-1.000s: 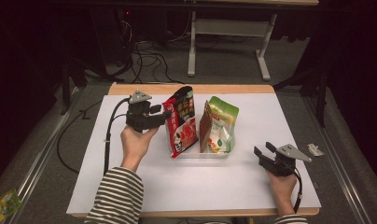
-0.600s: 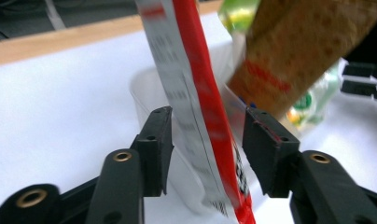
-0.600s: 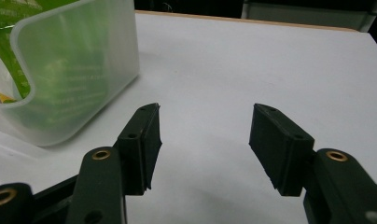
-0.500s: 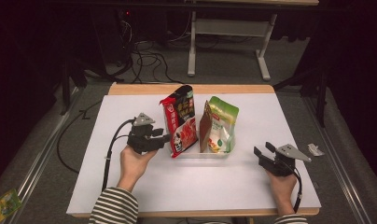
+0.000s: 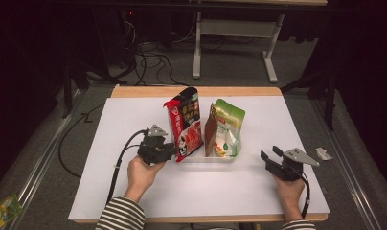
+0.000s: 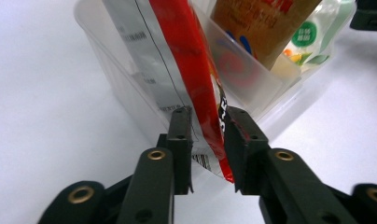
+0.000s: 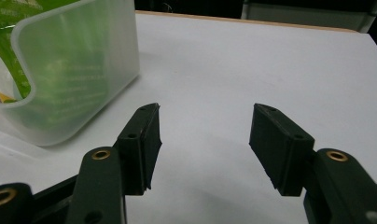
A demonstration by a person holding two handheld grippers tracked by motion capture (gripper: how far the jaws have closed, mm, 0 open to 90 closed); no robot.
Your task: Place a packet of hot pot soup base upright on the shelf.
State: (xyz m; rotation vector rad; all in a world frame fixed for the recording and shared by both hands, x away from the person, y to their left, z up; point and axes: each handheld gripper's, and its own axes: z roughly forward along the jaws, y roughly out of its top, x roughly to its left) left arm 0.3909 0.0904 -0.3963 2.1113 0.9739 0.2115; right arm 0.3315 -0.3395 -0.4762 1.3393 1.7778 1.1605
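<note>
- Down from beside the packet tops came left gripper [image 6: 207, 128]; jaws just closing, now pinching red snack bag's [image 6: 196, 79] lower edge at clear bin [image 5: 220, 157].
- Right gripper [image 7: 204, 140] rested wide, empty.

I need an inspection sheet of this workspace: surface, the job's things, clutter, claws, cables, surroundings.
Surface: white table top with a wooden far edge.
Job's things: red snack bag stands in a clear plastic bin; a green pouch stands in the same bin beside it.
Clutter: small crumpled scrap at the table's right edge.
Claws: left claw has just been closing, its jaws on either side of the red bag's lower edge and close against it; right claw open, nothing between its jaws, resting on the table.
Cables: one black cable trails from the left claw; more lie on the floor behind.
Surroundings: dark room, grey floor, a white table frame beyond.
</note>
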